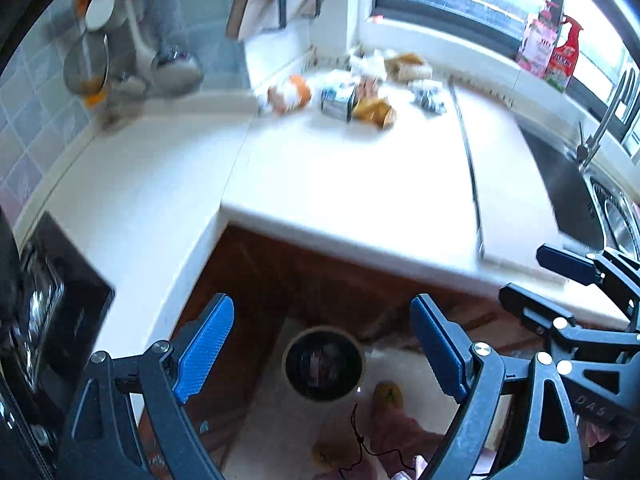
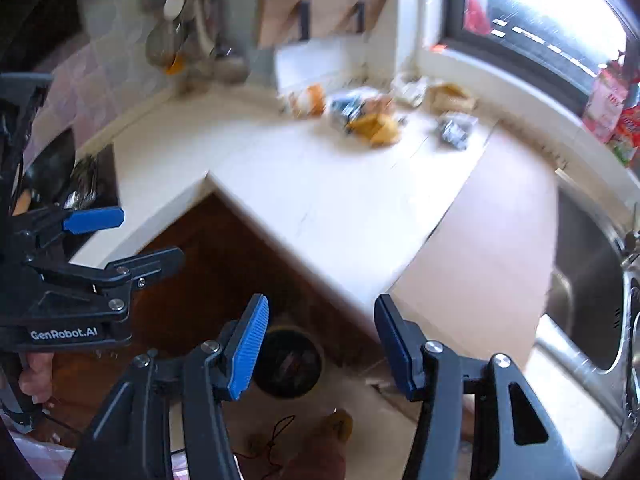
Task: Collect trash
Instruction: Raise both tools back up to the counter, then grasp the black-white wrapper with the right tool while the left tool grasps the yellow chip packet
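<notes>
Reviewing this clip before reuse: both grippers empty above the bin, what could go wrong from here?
1. The crumpled wrappers are clustered at the white countertop's far corner; a pinch may catch two, or push one away.
2. The left gripper and right gripper hang close together, so they could collide while reaching.
3. The round, dark-lined bin on the floor has a narrow mouth; a drop from up here might miss.

I am looking over a white L-shaped worktop (image 1: pixel 360 184). Ladles and spoons (image 1: pixel 96 40) are hanging on the tiled wall at far left. Two pink and red bottles (image 1: pixel 548 48) are standing on the windowsill at far right, beside a steel sink (image 1: pixel 616 216) and its tap (image 1: pixel 604 120). A black hob (image 1: pixel 60 304) is sitting near left.
</notes>
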`<control>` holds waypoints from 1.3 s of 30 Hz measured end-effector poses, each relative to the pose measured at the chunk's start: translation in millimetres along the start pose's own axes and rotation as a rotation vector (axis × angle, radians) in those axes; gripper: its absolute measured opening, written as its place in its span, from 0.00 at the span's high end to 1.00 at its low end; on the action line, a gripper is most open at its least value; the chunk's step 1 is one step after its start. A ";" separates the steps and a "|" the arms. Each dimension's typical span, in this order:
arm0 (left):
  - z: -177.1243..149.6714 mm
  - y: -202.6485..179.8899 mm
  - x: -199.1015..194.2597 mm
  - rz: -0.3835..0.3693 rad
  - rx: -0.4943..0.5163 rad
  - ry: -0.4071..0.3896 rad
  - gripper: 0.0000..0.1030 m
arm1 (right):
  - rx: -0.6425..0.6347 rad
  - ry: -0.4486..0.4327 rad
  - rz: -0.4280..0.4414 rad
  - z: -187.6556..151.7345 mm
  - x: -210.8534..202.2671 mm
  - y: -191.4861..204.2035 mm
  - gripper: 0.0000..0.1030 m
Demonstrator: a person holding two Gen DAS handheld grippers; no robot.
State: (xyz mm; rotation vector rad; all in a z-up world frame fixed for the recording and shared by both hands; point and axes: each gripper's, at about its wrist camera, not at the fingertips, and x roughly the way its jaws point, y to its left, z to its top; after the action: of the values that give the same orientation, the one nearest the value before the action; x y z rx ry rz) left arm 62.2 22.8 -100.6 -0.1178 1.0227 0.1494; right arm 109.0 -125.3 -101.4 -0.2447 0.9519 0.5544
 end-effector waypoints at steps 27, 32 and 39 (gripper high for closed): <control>210.4 -66.9 149.0 -0.097 -0.263 0.110 0.14 | 0.103 -0.036 0.019 184.8 91.2 -196.8 0.46; 217.4 -58.4 188.8 -0.105 -0.386 0.165 0.14 | 0.176 0.038 0.057 196.3 148.1 -220.9 0.46; 222.5 -56.8 223.2 -0.078 -0.455 0.201 0.14 | 0.217 0.091 0.089 202.5 202.3 -232.9 0.46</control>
State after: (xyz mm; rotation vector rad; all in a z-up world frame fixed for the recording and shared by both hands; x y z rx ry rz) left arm 373.6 19.6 -175.2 -0.5958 1.1688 0.3027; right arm 470.9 -163.3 -162.8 -0.0333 1.1068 0.5203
